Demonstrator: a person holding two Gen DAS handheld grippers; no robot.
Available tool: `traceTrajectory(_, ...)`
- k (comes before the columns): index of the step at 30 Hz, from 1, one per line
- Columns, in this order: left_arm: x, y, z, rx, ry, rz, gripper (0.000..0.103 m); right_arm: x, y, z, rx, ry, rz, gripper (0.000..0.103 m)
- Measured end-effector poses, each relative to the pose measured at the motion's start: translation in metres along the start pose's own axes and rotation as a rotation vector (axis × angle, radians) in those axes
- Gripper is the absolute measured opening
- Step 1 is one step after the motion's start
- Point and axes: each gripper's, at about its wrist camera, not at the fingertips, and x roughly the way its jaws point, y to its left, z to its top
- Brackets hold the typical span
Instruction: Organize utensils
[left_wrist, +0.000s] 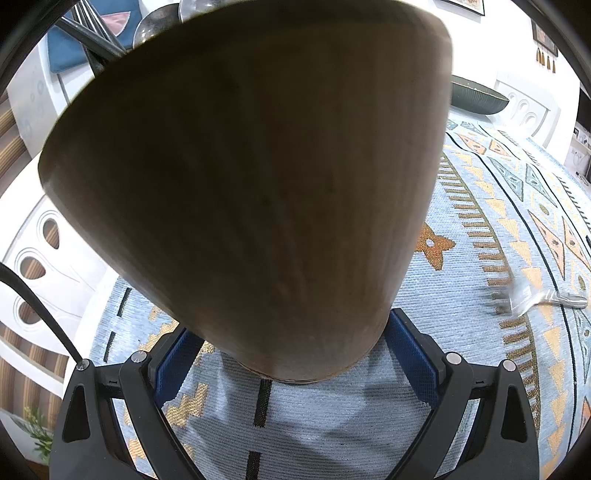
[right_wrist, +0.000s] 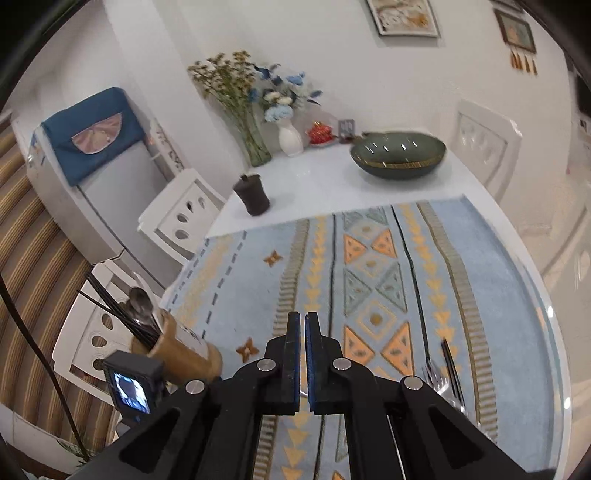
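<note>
While right fingers (right_wrist: 303, 356) nearly closed, empty: wooden holder (left_wrist: 251, 177) seemingly clamped between left fingers (left_wrist: 173, 365).

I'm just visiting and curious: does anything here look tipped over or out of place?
Yes. The wooden utensil holder is held tilted in the left gripper, off the mat, with the chopsticks and spoons leaning out. A fork lies loose on the patterned mat.
</note>
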Motion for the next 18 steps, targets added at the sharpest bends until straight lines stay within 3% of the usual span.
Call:
traceTrajectory(2,0.001,0.001,0.000,-0.002,0.001,-0.001,0.097,0.010,0.006,0.002,-0.040,0.060,0.027,0.002)
traceTrajectory(5,0.001,0.001,0.000,-0.002,0.001,-0.001,0.097,0.039,0.014,-0.013,-0.131,0.194,0.000,0.008)
traceTrajectory(6,0.001,0.001,0.000,-0.003,0.001,-0.001,0.097,0.050,0.014,-0.021,-0.144,0.243,0.003,0.019)
traceTrajectory(7,0.001,0.002,-0.001,-0.003,0.001,-0.002,0.097,0.067,0.013,-0.033,-0.151,0.312,0.015,0.038)
traceTrajectory(9,0.001,0.002,-0.001,-0.002,0.001,-0.001,0.097,0.091,0.009,-0.050,-0.145,0.385,0.049,0.051)
traceTrajectory(14,0.001,0.002,-0.001,-0.001,0.000,0.001,0.097,0.132,0.015,-0.081,-0.250,0.488,0.046,0.051)
traceTrajectory(18,0.001,0.002,-0.001,0.000,0.000,0.002,0.097,0.149,0.021,-0.090,-0.305,0.499,0.056,0.051)
